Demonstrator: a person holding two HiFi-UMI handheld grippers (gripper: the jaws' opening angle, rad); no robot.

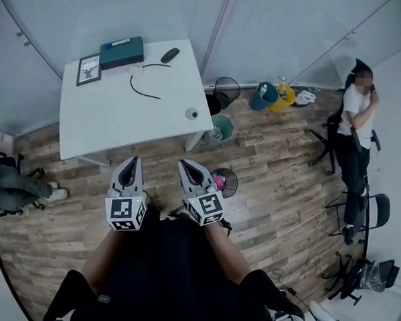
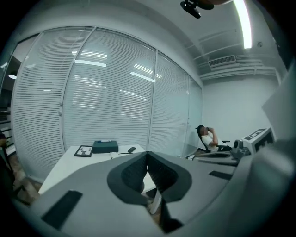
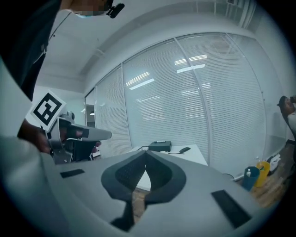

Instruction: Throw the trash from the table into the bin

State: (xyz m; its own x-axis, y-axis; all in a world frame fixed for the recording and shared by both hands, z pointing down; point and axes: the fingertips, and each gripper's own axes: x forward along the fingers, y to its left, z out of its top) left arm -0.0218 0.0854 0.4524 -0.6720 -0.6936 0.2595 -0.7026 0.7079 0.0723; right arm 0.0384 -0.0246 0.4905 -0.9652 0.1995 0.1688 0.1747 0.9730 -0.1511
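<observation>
1. While both claws are pressed together with nothing between them, you cannot pick up anything. The left gripper (image 1: 131, 163) and the right gripper (image 1: 187, 166) hang just off the near edge of the table (image 1: 88, 124). Spread one pair of jaws before you reach, or the tips will only push the trash away.
2. At the far left corner of the table lie a picture frame (image 1: 88, 69) and a dark box (image 1: 122, 52), with a black cable (image 1: 143, 86) and a mouse (image 1: 170, 55) further right. I judge that these are not trash, and a wide sweep could drag them.
3. The small round piece of trash (image 1: 191, 113) sits close to the right edge of the table, apart from both grippers. It looks light, so an off-centre grip may roll it over the edge.
4. To the right of the table stand a black mesh bin (image 1: 225, 91), a green bin (image 1: 222, 127) and a second mesh bin (image 1: 225, 181). If you release between them, the trash falls on the floor.
</observation>
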